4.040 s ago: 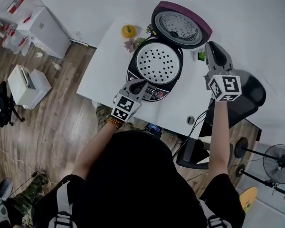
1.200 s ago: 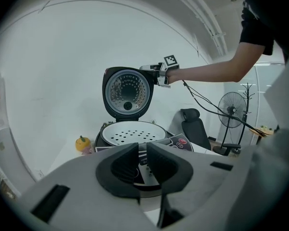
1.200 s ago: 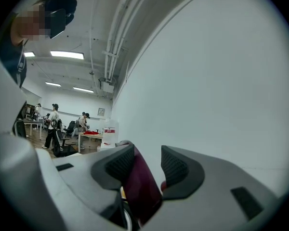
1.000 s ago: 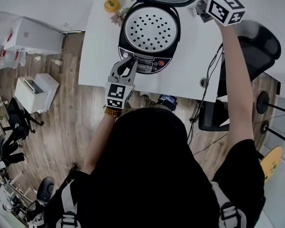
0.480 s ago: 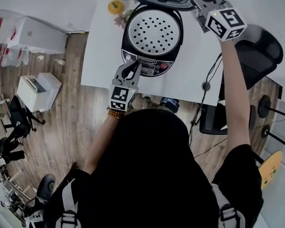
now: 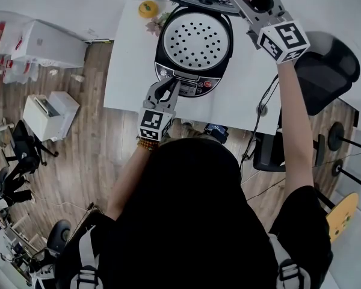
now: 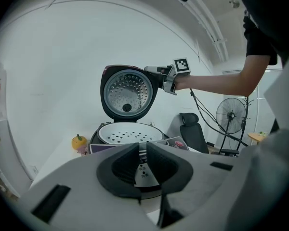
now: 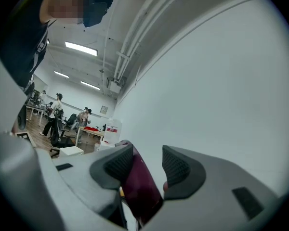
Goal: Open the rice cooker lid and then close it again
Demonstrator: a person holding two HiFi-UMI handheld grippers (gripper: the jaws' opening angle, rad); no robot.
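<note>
Left hand-held gripper: jaws drawn together on nothing, just before the cooker's control panel.
Rice cooker: we find it open on the white surface, with a perforated tray in its mouth.
Lid: upright at the far hinge.
Right hand-held gripper: jaws spread, just been opening, with the lid's maroon rim between them against one pad.
</note>
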